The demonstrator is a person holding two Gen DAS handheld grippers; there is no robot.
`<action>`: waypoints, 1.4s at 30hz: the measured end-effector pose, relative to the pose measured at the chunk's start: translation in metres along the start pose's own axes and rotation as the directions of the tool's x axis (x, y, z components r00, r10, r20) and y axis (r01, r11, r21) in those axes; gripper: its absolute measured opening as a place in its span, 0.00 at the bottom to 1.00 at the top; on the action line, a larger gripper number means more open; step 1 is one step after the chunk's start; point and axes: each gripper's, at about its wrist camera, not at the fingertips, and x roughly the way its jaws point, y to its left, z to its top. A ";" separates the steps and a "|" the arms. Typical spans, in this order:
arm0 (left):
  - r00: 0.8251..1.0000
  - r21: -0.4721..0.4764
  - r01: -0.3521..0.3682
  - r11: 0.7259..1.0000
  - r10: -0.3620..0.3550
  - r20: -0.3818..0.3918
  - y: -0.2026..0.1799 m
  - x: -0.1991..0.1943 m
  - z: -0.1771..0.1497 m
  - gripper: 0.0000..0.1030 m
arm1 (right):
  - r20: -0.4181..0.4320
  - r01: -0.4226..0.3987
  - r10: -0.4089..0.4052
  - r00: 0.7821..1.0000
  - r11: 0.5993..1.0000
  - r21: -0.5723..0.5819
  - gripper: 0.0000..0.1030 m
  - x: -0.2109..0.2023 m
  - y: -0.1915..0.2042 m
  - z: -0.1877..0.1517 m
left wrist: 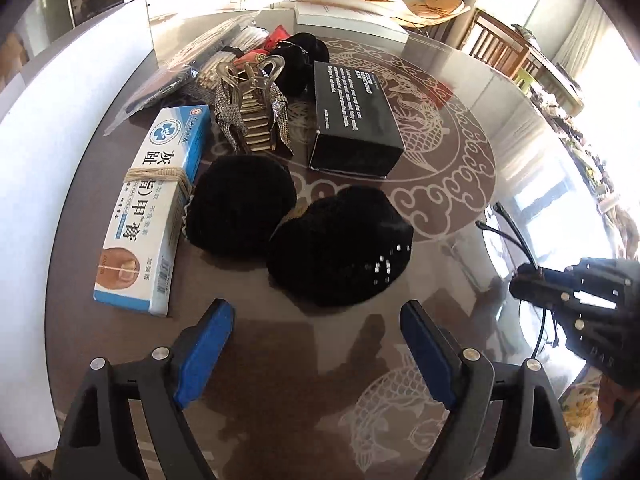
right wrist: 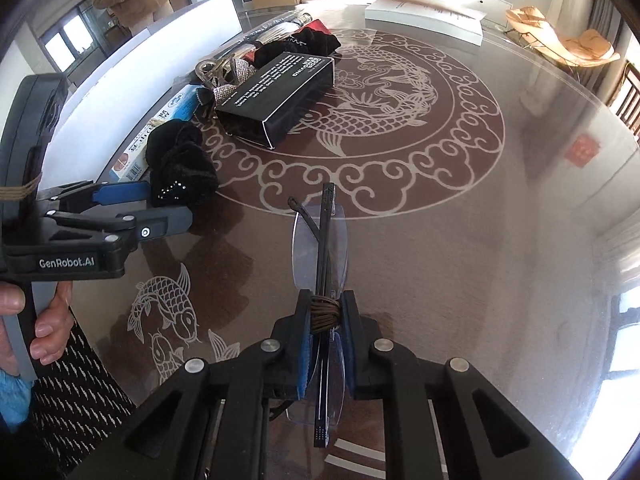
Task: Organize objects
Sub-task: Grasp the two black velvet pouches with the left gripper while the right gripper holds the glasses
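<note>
While the right gripper (right wrist: 325,312) is clamping folded rimless eyeglasses (right wrist: 320,240) above the glass tabletop (right wrist: 460,220), the left gripper (left wrist: 316,332) is hovering wide open and empty, near two black fuzzy scrunchies (left wrist: 340,248) beside a nail-cream box (left wrist: 152,208).

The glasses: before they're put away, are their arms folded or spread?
Folded. In the right wrist view the glasses have both arms lying across the lenses, bound with brown cord, pinched in the right tool.
</note>
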 end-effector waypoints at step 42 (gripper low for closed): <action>0.995 0.357 -0.088 0.930 0.063 0.082 -0.010 -0.001 0.039 0.47 | -0.024 0.015 -0.016 1.000 0.999 -0.045 0.12 0.002 0.018 -0.004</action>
